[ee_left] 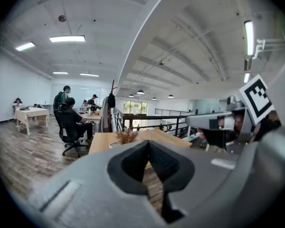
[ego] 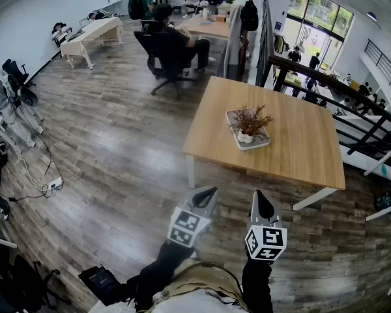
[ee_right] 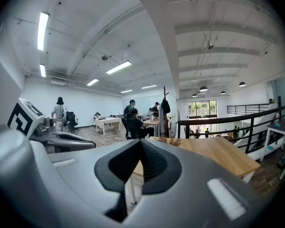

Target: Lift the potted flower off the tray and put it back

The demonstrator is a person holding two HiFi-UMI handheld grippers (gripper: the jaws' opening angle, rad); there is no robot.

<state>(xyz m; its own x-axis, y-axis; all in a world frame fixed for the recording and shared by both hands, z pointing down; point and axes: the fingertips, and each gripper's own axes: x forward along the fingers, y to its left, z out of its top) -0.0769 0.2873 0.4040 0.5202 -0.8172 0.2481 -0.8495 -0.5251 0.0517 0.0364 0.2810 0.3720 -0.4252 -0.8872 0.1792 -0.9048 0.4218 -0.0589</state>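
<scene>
Potted flower (ego: 249, 124) upright on tray (ego: 262, 145), tray flat on wooden table (ego: 300, 162), about mid-top, a bit toward the near-left corner. Untouched; lift not started. Step in hand, by the look of it: approach.

Left gripper (ego: 207, 193) and right gripper (ego: 261, 199) side by side, low in head view, over floor (ego: 117, 149), well short of the table's near edge. Both closed, tips together, nothing between them; confirmed in each gripper view. Roughly level, aimed at the table.

Next, as judged: walk in to the near edge, open one set of jaws, come in low at the pale pot rather than the dry twigs, clamp, raise straight up clear of the tray rim, set back down in the same spot.

Around: person in office chair (ego: 173, 44) past the table's far-left corner, black railing (ego: 326, 87) along the far-right side, more desks and people at the back, cables (ego: 42, 188) on the floor far left. Nothing between grippers and table.

Likely trouble: twigs snagging on the jaws, light pot tipping, tray sliding on the smooth top.
</scene>
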